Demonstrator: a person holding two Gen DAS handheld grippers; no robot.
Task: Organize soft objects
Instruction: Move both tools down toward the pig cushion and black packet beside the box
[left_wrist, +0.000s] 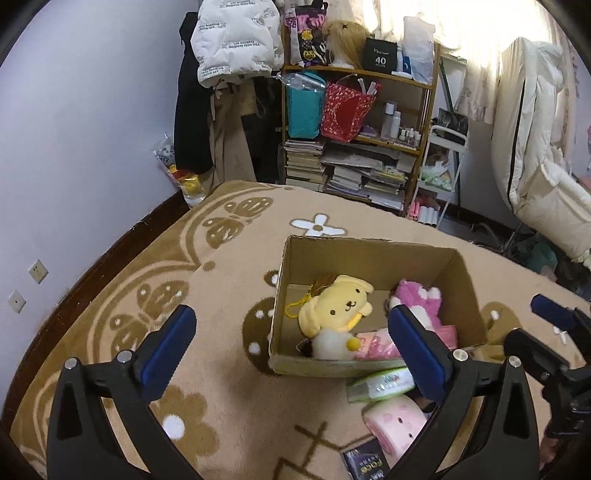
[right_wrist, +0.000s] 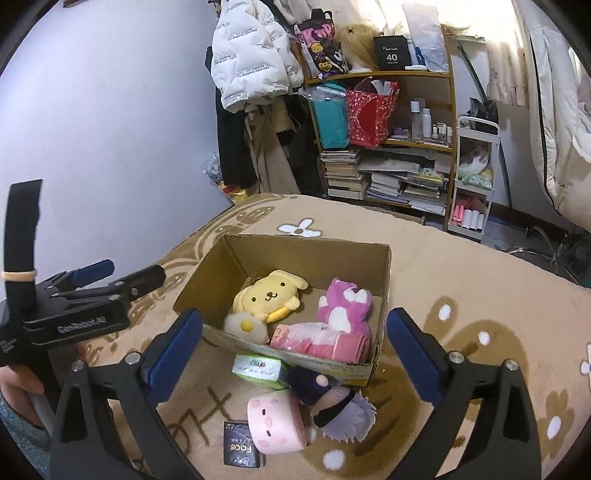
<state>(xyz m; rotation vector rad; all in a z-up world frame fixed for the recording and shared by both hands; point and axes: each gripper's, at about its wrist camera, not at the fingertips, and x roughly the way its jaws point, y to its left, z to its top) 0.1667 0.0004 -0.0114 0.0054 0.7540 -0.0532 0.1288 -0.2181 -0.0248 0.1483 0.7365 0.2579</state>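
Right wrist view shows the box (right_wrist: 295, 295) standing on the patterned blanket (right_wrist: 480, 280), near its middle, already holding 4 soft things: a yellow dog plush (right_wrist: 271, 295), a pink plush (right_wrist: 345, 306), a white puff (right_wrist: 245, 325) and a pink tissue pack (right_wrist: 321, 341) along the near wall. Just outside that near wall, toward the blanket's near edge, 4 items lie loose: a green pack (right_wrist: 256, 367) touching the box, a purple-haired doll (right_wrist: 332, 406), a pink roll plush (right_wrist: 275, 421) and a black packet (right_wrist: 242, 448).

So the sorting looks roughly half done; the doll and the roll plush seem the likeliest to go in next, while whether the 2 packs count as soft is unclear.

Right tool (right_wrist: 295, 350) is spread wide and holds nothing, poised above the loose pile. Left tool (left_wrist: 291, 354) is likewise wide open and empty, off to the box's left side. A bookshelf (right_wrist: 406, 110) and hanging coats (right_wrist: 251, 62) stand beyond the blanket's far edge.
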